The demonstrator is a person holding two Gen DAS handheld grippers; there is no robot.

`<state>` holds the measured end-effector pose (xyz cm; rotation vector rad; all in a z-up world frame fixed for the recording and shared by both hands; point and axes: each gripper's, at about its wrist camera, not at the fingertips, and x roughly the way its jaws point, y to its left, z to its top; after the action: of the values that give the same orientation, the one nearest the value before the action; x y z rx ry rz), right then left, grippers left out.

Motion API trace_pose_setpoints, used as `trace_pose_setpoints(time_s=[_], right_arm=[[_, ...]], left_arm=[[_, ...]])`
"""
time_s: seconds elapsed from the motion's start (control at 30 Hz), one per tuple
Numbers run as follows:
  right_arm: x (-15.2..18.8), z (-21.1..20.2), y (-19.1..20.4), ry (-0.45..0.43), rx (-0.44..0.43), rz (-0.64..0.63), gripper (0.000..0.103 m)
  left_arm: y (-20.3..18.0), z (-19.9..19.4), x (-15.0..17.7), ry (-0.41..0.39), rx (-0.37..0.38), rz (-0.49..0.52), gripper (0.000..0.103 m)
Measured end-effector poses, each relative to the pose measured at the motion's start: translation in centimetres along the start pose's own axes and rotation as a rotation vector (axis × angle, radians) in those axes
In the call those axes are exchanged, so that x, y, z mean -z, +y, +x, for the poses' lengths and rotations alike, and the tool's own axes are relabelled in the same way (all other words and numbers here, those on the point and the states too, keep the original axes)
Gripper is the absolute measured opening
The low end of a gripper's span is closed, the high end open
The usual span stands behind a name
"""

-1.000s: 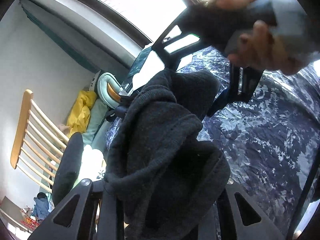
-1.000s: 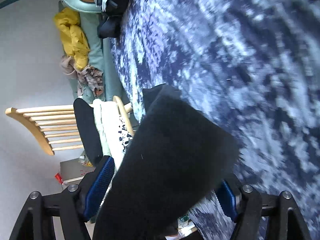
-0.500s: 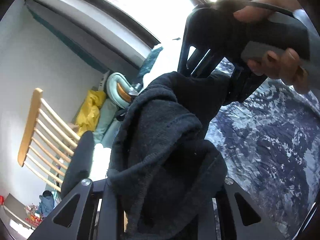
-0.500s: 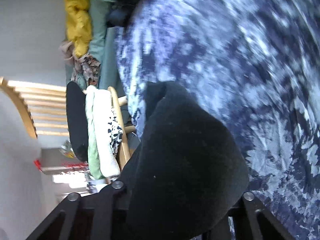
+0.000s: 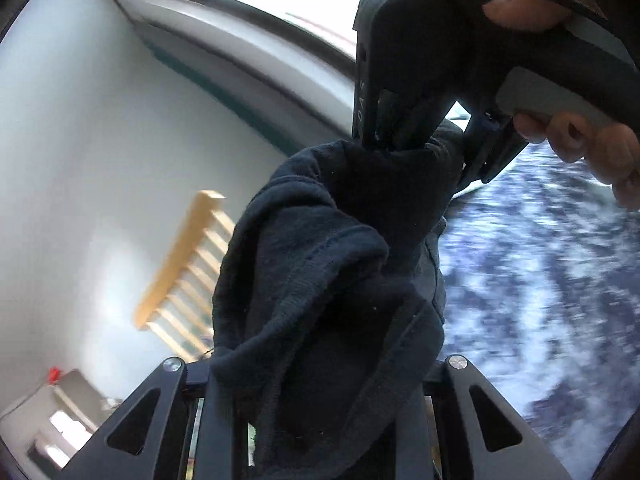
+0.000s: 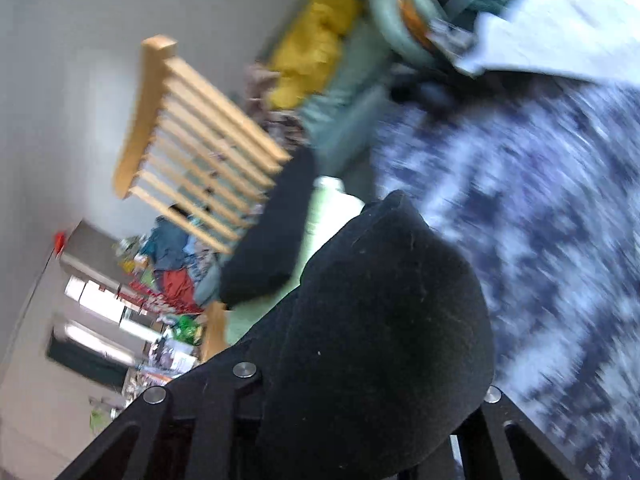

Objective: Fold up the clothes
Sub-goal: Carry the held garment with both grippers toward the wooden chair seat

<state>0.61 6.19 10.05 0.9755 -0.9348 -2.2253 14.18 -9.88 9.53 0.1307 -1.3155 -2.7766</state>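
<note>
Above the blue patterned bed (image 5: 540, 300), you had swung both claws upward within the last second; your left claw (image 5: 320, 412) and right claw (image 5: 420, 136) each stayed clamped on the dark garment (image 5: 320, 272), lifted clear for folding.

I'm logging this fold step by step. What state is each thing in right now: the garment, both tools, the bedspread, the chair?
Dark knit garment: bunched, lifted, held between both tools.
Left tool: shut on the garment.
Right tool: shut on the garment's far end.
Blue-and-white patterned bedspread: spread flat below.
Wooden slatted chair: draped with clothes.
</note>
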Motion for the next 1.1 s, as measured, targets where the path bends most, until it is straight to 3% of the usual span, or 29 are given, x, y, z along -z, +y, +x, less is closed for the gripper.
trace_pose_setpoints(time_s=[0.17, 0.3, 0.53, 0.63, 0.83, 0.9, 1.0, 1.1], right_arm=[[-1.4, 3.4, 7.0, -0.003, -0.120, -0.128, 0.018], [-2.8, 7.2, 11.8, -0.002, -0.181, -0.209, 0.018], [-5.7, 15.9, 16.5, 0.001, -0.211, -0.309, 0.018], [-7.0, 20.6, 16.6, 0.018, -0.183, -0.313, 0.018], [-6.6, 27.1, 13.0, 0.126, -0.014, -0.249, 0.018], [-5.8, 27.9, 12.1, 0.158, 0.032, -0.266, 0.018], [-5.3, 27.6, 10.6, 0.203, 0.033, -0.237, 0.018], [-4.5, 26.7, 9.2, 0.250, 0.044, -0.220, 0.018]], left_arm=[[4.4, 1.7, 2.1, -0.028, -0.228, 0.089, 0.024], [7.5, 5.2, 4.3, -0.027, -0.358, 0.174, 0.025], [11.2, 13.6, 8.5, 0.018, -0.456, 0.270, 0.025], [10.9, 18.1, 10.8, 0.062, -0.442, 0.309, 0.025], [7.6, 22.9, 14.6, 0.111, -0.371, 0.402, 0.028], [6.5, 22.6, 15.1, 0.108, -0.349, 0.403, 0.028], [5.8, 20.8, 15.1, 0.097, -0.313, 0.382, 0.028], [6.1, 18.5, 14.6, 0.129, -0.204, 0.313, 0.028]])
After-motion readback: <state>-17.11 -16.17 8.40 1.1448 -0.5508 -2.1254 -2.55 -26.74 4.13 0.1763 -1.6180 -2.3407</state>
